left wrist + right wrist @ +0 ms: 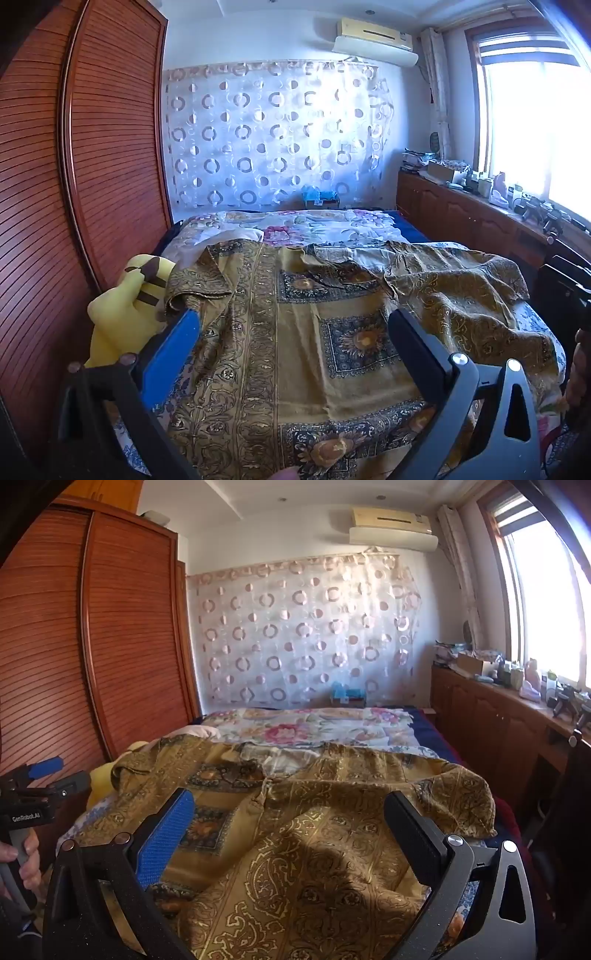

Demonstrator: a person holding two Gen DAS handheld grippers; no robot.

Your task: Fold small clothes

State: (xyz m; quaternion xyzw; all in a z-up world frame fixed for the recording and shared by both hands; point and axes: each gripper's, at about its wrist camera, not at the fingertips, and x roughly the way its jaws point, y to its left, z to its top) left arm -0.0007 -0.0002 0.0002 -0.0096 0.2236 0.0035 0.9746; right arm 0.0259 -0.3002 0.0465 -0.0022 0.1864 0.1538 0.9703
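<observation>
Left: a yellow plush toy [122, 314] lies at the bed's [369, 221] edge beside the louvred wardrobe [74, 184]. Centre: a gold patterned garment [295, 332] lies spread, rumpled, across the bed. The left gripper [293, 325] hovers above it, jaws fully apart, holding nothing. Right: the right gripper [288, 812] likewise hovers wide open and empty.

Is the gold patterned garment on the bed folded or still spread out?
Spread out, not folded: the gold patterned garment lies open across the bed, rumpled on its right side, one sleeve out to the left.
</observation>
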